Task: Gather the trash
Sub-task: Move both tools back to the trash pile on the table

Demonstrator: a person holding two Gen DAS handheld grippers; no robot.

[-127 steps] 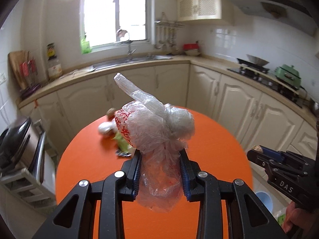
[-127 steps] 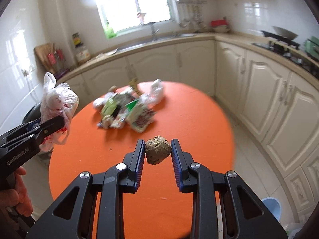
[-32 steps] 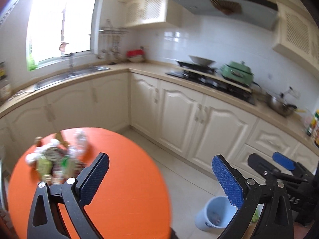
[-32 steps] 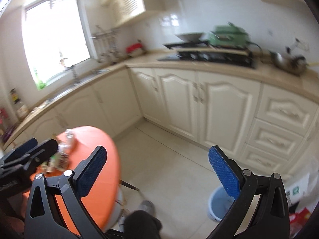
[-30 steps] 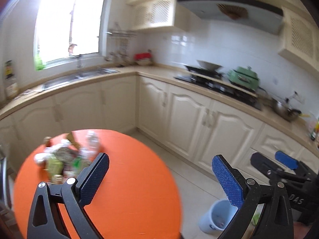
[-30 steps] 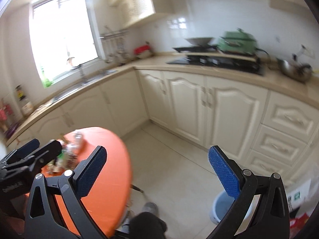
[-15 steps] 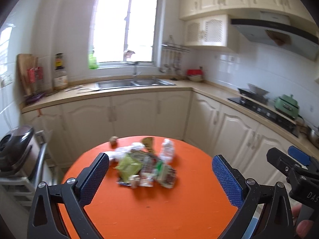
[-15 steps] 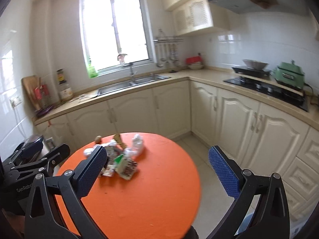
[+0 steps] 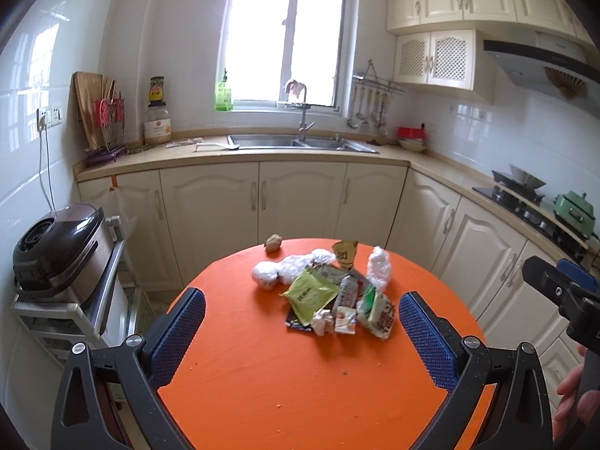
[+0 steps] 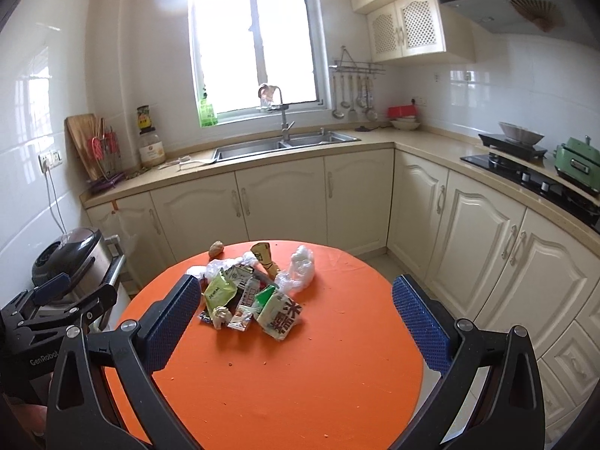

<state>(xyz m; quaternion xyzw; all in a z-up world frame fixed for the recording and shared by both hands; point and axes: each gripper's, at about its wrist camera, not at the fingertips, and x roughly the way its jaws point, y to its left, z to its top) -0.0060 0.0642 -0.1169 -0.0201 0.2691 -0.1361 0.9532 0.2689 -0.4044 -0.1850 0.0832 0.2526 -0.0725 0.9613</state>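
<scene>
Orange and round, the table [image 9: 300, 393] fills the lower middle of both wrist views, standing in a cream-cabinet kitchen with a steel sink [image 9: 300, 142] under a bright window. A pile of trash [image 9: 330, 292] lies on the table's far half: a white printed packet [image 10: 279, 315] at its near right edge, a knotted clear plastic bag [image 10: 302, 266] at its far right, a green pouch [image 9: 309, 294] near its left, a white crumpled wad [image 9: 268, 275] behind that, and a small brown lump [image 9: 273, 243] set apart near the far rim. Tiny crumbs dot the bare near half. Both grippers hover above the near edge, well short of the pile, and neither holds anything. The left gripper [image 9: 302, 333] has its blue-padded jaws spread wide, and through the gap the pile sits ahead, slightly right of centre. The right gripper [image 10: 294, 326] is likewise spread wide, with the pile ahead and left of centre, the printed packet nearest. This looks like the approach to another pickup, with much trash yet to collect. The next move likely calls for reaching forward and down, bracketing one piece, and closing; thin wrappers lying flat and overlapping may slip or drag neighbours along
</scene>
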